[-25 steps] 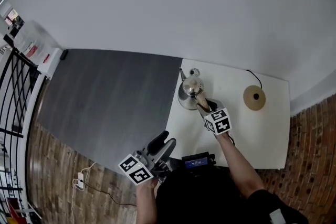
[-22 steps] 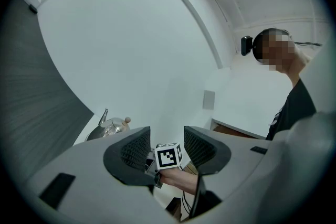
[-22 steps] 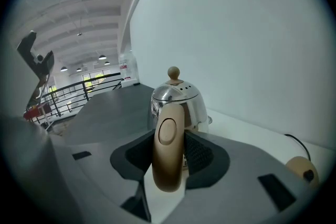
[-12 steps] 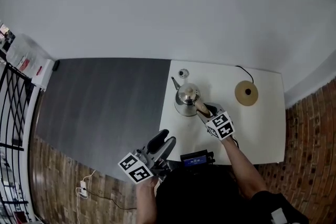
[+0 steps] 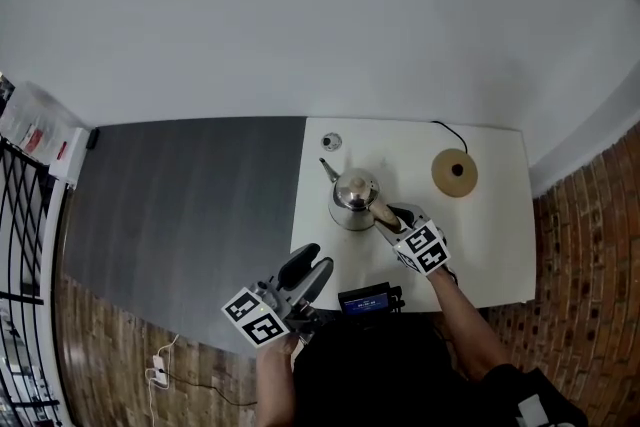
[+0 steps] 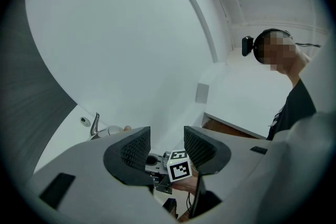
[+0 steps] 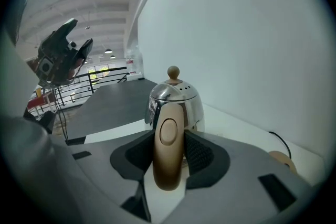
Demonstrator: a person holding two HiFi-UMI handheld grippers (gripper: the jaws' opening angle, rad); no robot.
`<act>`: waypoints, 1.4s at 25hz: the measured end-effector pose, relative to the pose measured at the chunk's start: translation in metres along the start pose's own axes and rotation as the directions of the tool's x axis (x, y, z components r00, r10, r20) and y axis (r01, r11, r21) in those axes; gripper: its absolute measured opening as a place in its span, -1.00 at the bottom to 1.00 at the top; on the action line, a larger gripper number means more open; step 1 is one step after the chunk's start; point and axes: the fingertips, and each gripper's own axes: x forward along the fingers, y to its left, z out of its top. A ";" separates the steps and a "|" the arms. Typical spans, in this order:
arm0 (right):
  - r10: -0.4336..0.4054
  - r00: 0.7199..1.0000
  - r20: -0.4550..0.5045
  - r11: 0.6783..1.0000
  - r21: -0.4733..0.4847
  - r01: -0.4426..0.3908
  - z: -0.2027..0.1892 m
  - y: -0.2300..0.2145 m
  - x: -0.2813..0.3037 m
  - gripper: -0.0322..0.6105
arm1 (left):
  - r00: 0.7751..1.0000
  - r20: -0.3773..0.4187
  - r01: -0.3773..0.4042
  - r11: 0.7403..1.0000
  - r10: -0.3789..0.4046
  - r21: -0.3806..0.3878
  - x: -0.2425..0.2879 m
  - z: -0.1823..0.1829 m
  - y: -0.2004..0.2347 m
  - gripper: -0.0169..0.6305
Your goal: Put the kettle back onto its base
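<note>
- The right gripper [image 7: 168, 153] is clamped on the kettle's [image 5: 354, 198] tan handle [image 7: 168, 134].
- The kettle is over the white table [image 5: 490, 240], well left of its round base [image 5: 455, 172] (in the head view).
- The left gripper [image 5: 311, 267] hangs beside the table's near edge, jaws apart, nothing between them.

kettle [image 5: 353, 197] 1 | base [image 5: 455, 172] 1 (corded) | table [image 5: 490, 235] 1 | left gripper [image 5: 312, 262], right gripper [image 5: 389, 213] 2
</note>
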 end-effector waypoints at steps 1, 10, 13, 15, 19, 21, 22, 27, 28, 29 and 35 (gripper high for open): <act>-0.012 1.000 0.000 1.000 -0.011 0.012 0.000 0.000 0.000 -0.41 | 1.000 -0.003 0.001 1.000 -0.001 0.000 0.001 0.000 0.000 -0.33; -0.066 0.998 0.023 0.995 -0.072 0.068 0.014 0.001 0.013 -0.41 | 1.000 -0.009 -0.021 1.000 0.021 0.009 0.000 -0.001 0.001 -0.33; -0.067 0.997 0.043 0.996 -0.063 0.070 0.014 0.000 0.012 -0.41 | 0.999 -0.004 -0.032 0.999 0.032 0.011 -0.002 -0.001 0.001 -0.33; -0.074 0.995 0.066 0.996 -0.052 0.078 0.015 -0.001 0.011 -0.41 | 0.999 -0.001 -0.037 0.999 0.037 0.014 -0.003 0.001 0.001 -0.33; -0.085 0.988 0.129 0.996 -0.024 0.089 0.021 -0.002 0.009 -0.41 | 0.998 0.006 -0.055 0.998 0.054 0.018 -0.008 0.002 0.003 -0.33; -0.086 0.985 0.151 0.996 0.000 0.087 0.021 -0.001 0.008 -0.41 | 0.997 0.011 -0.071 0.997 0.071 0.011 -0.014 0.000 0.005 -0.33; -0.090 0.983 0.160 0.996 0.009 0.090 0.023 -0.004 0.009 -0.41 | 0.997 0.017 -0.073 0.997 0.072 0.010 -0.014 0.002 0.007 -0.33; -0.093 0.979 0.182 0.995 0.043 0.087 0.025 -0.009 0.005 -0.41 | 0.995 0.044 -0.093 0.996 0.093 0.015 -0.019 0.006 0.011 -0.33; -0.100 0.977 0.189 0.995 0.047 0.092 0.028 -0.017 0.005 -0.41 | 0.994 0.047 -0.096 0.995 0.095 0.018 -0.018 0.007 0.012 -0.33; -0.109 0.975 0.194 0.994 0.053 0.100 0.029 -0.025 0.002 -0.41 | 0.994 0.049 -0.095 0.995 0.094 0.020 -0.014 0.007 0.013 -0.33; -0.145 0.966 0.216 0.986 0.110 0.123 0.030 -0.042 -0.022 -0.42 | 0.995 0.061 -0.082 0.996 0.081 0.018 -0.008 0.012 0.002 -0.33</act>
